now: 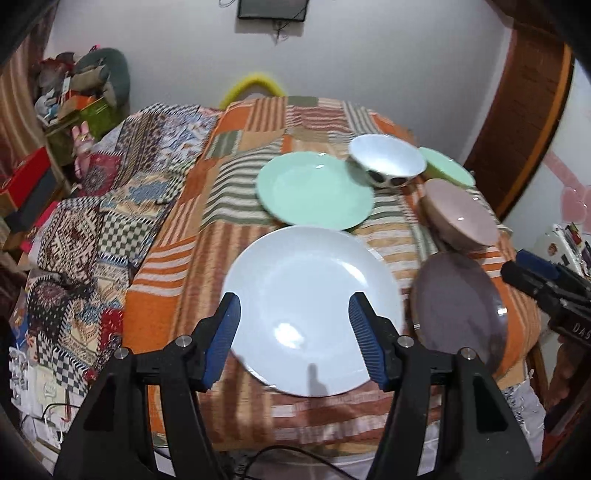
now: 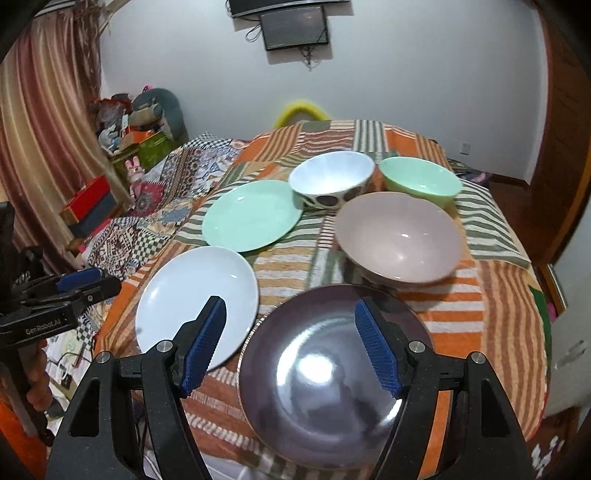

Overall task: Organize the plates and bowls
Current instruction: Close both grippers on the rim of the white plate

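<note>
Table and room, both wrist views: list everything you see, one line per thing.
white plate: 1, white, near left of the table
green plate: 1, mint, behind the white plate
dark plate: 1, glossy purple-grey, near right edge
pink bowl: 1, dusty pink, behind the dark plate
spotted bowl: 1, white with dark spots, far middle
green bowl: 1, mint, far right
cloth: 1, orange striped patchwork, under the dishes
screen: 1, dark, on the wall
left gripper: 1, black with blue pads, open above the white plate
right gripper: 1, same, open above the dark plate
</note>
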### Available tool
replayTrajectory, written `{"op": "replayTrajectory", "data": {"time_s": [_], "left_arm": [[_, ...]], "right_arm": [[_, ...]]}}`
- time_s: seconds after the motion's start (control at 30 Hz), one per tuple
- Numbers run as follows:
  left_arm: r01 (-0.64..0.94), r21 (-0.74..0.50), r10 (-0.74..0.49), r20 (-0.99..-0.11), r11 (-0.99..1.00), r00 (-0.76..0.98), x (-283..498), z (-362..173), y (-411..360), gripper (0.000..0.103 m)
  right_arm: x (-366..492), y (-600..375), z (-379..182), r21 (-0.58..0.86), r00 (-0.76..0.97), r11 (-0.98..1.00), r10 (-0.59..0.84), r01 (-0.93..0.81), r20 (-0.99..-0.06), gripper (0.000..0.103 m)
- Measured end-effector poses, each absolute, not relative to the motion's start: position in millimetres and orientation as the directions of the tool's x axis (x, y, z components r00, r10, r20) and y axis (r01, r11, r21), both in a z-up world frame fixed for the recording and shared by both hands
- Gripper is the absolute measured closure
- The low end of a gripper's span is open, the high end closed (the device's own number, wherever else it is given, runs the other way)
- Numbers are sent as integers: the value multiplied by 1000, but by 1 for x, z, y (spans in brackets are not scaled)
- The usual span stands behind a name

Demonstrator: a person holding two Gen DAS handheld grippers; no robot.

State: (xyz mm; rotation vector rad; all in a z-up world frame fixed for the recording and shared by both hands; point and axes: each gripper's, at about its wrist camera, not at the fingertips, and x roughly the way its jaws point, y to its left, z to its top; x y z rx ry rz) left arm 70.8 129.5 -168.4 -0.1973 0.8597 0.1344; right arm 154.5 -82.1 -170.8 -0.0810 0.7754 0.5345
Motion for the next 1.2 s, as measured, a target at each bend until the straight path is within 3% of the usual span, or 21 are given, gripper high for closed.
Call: {"op": "replayTrajectory", "data": {"time_s": [0.57,0.73,0.97,1.1,1.2], "left_arm": [[-277,-174,12,-828,945,560,80,-233,188,44],[-267,-184,-2,-827,946,562,84,-240,192,60],[-255,-215,-44,-837,943,546,89,-255,195,81],[-252,-237,-69,-843,938,534,91,-265,196,86],[-244,-242,-76,-838,939,540,91,-265,196,86]], "right_arm": [[189,-24,-216,138,460,819,442,-557,-770,35],[200,-16,-227,147,419,809,439,-569,-795,54],[214,-9,-240,152,379,809,421,-567,-824,68],[220,-8,-247,165,350,811,413,-561,-841,80],[222,-6,-251,163,338,809,407,-565,-849,80]]}}
